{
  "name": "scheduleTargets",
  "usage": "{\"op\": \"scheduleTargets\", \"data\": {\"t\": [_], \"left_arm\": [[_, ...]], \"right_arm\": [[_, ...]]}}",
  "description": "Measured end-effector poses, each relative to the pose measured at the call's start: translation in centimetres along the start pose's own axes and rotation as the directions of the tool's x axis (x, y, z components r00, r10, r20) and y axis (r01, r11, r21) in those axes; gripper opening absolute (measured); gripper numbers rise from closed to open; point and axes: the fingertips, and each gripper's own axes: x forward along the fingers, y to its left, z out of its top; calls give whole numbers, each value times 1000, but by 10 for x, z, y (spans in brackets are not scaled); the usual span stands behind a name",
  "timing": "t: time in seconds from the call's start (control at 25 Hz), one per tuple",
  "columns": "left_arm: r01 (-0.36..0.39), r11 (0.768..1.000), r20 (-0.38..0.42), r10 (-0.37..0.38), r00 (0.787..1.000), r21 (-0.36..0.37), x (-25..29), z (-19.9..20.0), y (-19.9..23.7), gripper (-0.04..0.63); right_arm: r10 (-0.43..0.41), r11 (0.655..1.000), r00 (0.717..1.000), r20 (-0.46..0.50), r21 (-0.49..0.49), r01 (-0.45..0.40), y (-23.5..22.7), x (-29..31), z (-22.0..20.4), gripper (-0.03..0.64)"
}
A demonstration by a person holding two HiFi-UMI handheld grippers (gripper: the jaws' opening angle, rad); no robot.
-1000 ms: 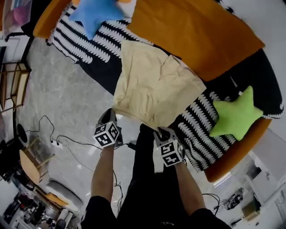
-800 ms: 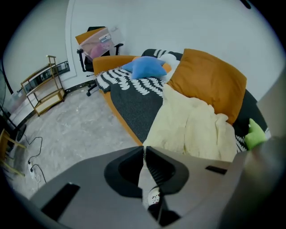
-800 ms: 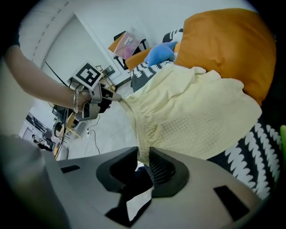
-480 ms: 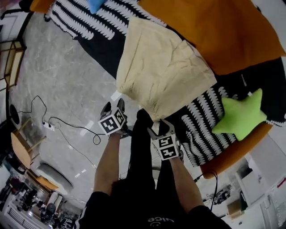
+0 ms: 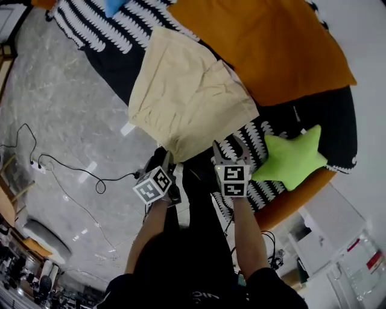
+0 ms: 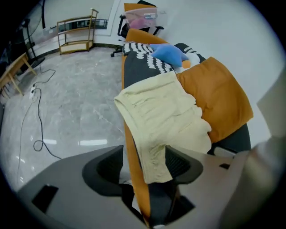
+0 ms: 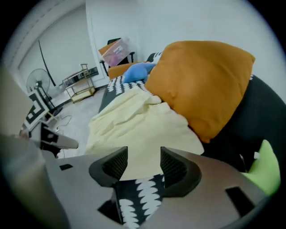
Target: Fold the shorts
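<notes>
1. Head view: The pale yellow shorts are laid flat on the stripy sofa, right beside the big orange cushion. Their bottom edge is hung a little over the front of the sofa. The left claw and the right claw are held side by side, just below that edge. A second ago both claws were pushed right up to the edge. Now they are pulled a little away from it. The green star pillow is seen closer to the right claw than before. The blue pillow is almost cut off at the top.

2. Left gripper view: The left claw is spread wide, and its jaws have just been opening. A corner of the shorts is hung down between the jaws, close to one of them, but it is not squeezed. Nothing is held. The grey floor and a thin cable are seen beside the sofa.

3. Right gripper view: The right claw is kept open too, though its jaws have just been closing a tiny bit. The edge of the shorts and the stripy cover are seen between the jaws. The cloth is not pinched, so nothing is held.
</notes>
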Motion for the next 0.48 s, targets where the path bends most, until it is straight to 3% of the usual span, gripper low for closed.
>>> {"op": "scheduleTargets", "data": {"t": [0.04, 0.12, 0.24, 0.32, 0.48], "left_arm": [[-1, 1000, -7, 1, 1000, -30, 4, -8, -10, 290], [-24, 996, -15, 23, 1000, -90, 11, -21, -25, 289], [-174, 969, -68, 165, 984, -173, 17, -38, -15, 283], [-258, 941, -112, 238, 965, -219, 19, -48, -8, 259], [-260, 924, -141, 228, 963, -280, 27, -60, -14, 259]], "right_arm": [[-29, 999, 1000, 10, 33, 29, -24, 4, 4, 236], [-89, 977, 996, 28, 199, 82, -72, 12, 11, 239], [-151, 909, 988, 9, 394, 135, -117, 25, 11, 224], [-162, 900, 987, -24, 407, 157, -134, 33, 5, 225], [-169, 913, 981, -99, 359, 194, -151, 46, -9, 244]]}}
